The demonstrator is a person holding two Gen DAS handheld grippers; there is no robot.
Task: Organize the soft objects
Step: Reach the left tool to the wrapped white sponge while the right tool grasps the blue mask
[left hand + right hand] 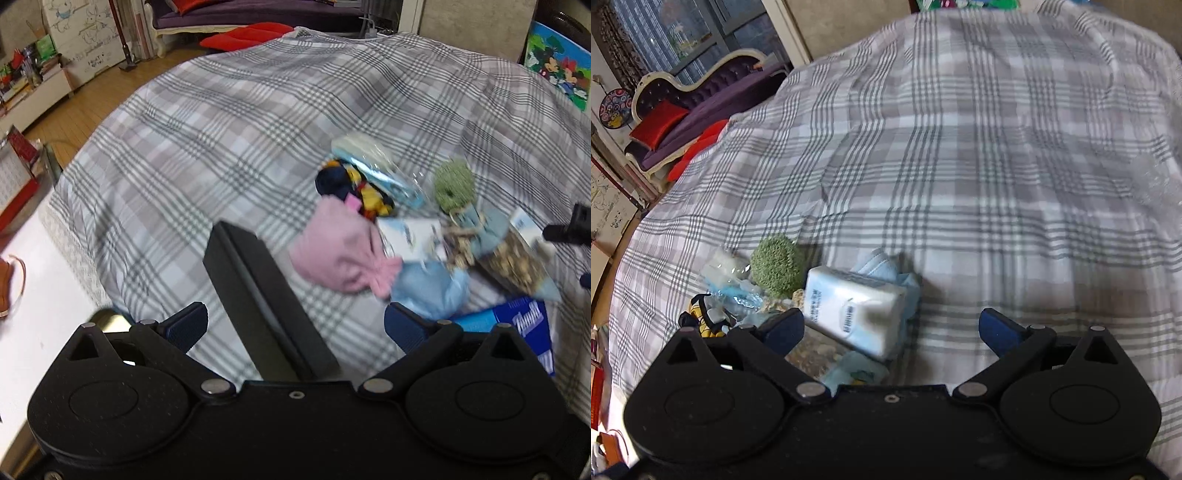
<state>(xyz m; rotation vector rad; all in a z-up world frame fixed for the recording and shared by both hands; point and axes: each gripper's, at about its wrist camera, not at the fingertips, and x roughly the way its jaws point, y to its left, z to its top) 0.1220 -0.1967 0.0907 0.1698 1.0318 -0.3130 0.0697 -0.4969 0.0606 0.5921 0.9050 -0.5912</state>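
Observation:
A heap of soft things lies on the plaid bedcover: a pink cloth, a light blue cloth, a navy and yellow patterned fabric, a clear plastic packet, a green woolly ball and a white tissue pack. My left gripper is open, left of the heap. A black flat slab lies between its fingers, untouched. My right gripper is open over the tissue pack, near the green ball and a blue cloth.
A brown-patterned bag and a blue box lie right of the heap. A white tabletop borders the bed at the left. Beyond the bed are a purple sofa with red cushions and wooden floor. Bare bedcover stretches ahead.

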